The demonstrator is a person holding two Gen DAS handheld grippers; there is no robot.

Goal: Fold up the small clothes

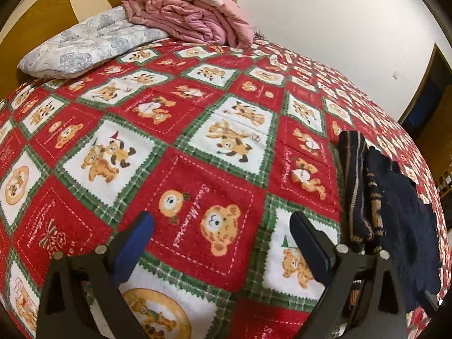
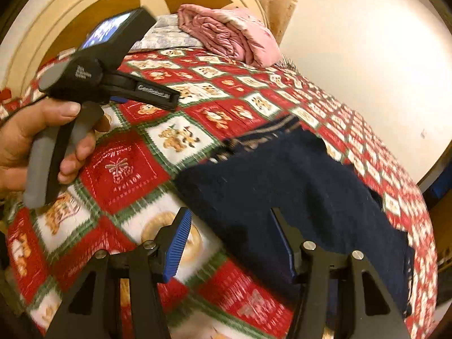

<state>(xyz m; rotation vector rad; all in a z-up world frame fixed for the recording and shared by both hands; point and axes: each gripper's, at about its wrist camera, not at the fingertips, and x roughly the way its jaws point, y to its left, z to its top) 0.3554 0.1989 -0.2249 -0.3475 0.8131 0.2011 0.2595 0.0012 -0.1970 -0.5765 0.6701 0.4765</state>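
Left gripper (image 1: 221, 231) jaws apart, empty, above the bedspread (image 1: 197, 130). Right gripper (image 2: 230, 240) jaws apart — dark navy garment (image 2: 296, 186) lies flat between and beyond them, unpinched, near the bed's right edge.

The right gripper (image 2: 230, 250) has black triangular arms, silver screws and ribbed blue pads (image 2: 178, 247); the left gripper (image 2: 149, 97) has grey handles.

left claw (image 1: 221, 243) agape | right claw (image 2: 231, 244) agape, tilted down
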